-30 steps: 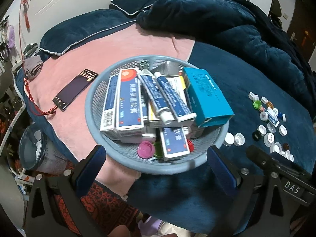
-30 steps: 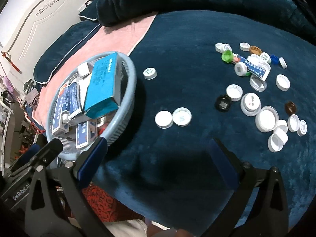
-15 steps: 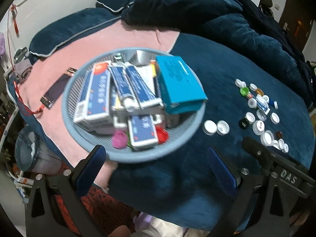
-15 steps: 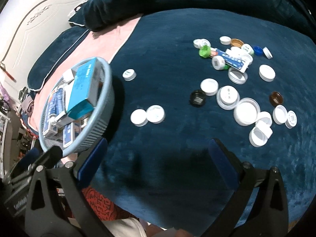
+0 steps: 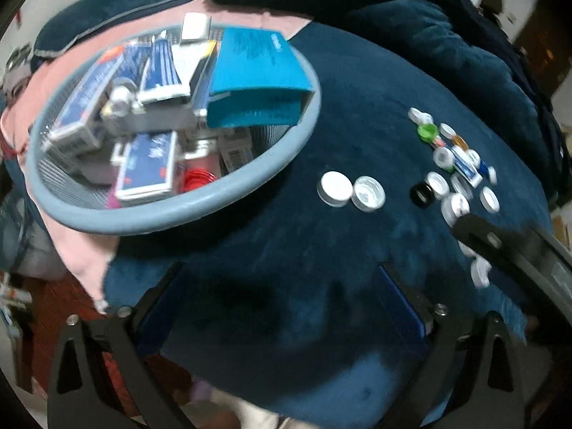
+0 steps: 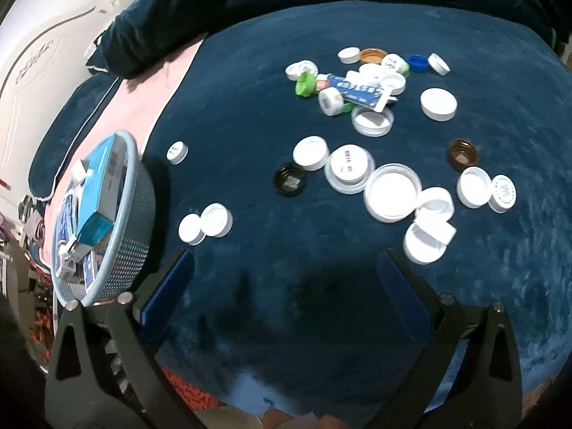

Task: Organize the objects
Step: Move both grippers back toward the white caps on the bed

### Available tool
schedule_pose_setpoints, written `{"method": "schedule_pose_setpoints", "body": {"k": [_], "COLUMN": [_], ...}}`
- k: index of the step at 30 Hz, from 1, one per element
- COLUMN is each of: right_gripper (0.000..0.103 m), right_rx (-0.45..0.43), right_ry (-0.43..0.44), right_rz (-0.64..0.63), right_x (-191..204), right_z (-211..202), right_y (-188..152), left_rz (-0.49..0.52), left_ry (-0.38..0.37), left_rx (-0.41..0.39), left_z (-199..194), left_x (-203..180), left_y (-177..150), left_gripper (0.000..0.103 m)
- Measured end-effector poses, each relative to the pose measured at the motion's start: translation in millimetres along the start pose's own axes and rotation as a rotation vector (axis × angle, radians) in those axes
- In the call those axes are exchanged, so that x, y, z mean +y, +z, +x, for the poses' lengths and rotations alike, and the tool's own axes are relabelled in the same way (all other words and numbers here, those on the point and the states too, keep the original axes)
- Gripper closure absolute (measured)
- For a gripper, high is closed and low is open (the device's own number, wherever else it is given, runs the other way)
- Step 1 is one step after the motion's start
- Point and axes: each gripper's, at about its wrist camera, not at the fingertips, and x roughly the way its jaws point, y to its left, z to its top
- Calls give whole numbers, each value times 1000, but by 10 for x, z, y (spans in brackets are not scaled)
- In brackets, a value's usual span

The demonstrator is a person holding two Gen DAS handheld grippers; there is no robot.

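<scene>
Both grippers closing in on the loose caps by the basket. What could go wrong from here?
1. The two white caps touch, so pinching one may nudge the other away.
2. The basket is heaped; the teal box leans at its rim and could slide out if bumped.
3. The right gripper and the left gripper, jaws closing, could collide.

Bed, navy plush blanket [image 6: 321,286]; pink sheet [image 6: 161,82]; white headboard [image 6: 39,53].
</scene>
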Motion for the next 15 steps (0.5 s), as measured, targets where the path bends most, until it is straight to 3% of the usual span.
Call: {"method": "schedule_pose_setpoints", "body": {"k": [5,15], "right_gripper": [0,0], "right_rx": [-5,12], "right_ry": [-5,-13], "right_rz": [0,29], "right_x": [-97,-351], "right_z": [-22,47], "right_y": [-20,-3], "left_rz": [-58,-20], "left_ry": [42,50], "left_rx": [5,-16], "left_z": [279,521], "left_x": [-40,-299], "left_y": [86,193], "left_gripper": [13,15]}}
